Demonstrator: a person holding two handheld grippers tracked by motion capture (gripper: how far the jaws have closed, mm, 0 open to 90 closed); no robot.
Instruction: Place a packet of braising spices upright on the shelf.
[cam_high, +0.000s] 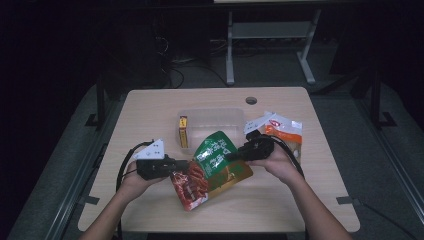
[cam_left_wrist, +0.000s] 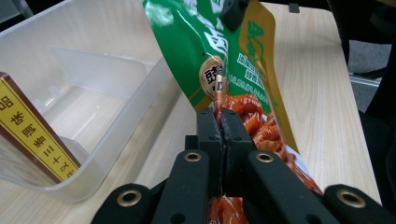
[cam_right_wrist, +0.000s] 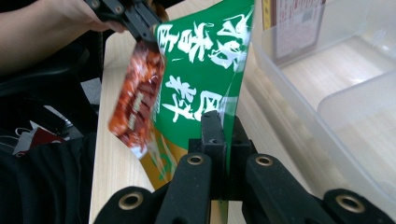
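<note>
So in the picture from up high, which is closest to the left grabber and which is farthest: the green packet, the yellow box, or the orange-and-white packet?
From the left gripper:
1. Green packet, pinched in it, table middle.
2. Yellow box, standing in the clear tub's left end, just behind.
3. Orange-and-white packet, far right, beyond the right gripper.

Three snack packets (cam_high: 215, 165), one bin (cam_high: 210, 122), one box (cam_high: 183, 131)

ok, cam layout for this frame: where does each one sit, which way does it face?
High view: above the person's side, facing forward and down on the table; both forearms and hands enter from the bottom.
Left gripper view: rides the left gripper, looking along its fingers at the green snack pouch and clear plastic bin.
Right gripper view: rides the right gripper, facing the pouch; the person's other hand is beyond.
Shared: all three views catch the pouch and bin.
</note>
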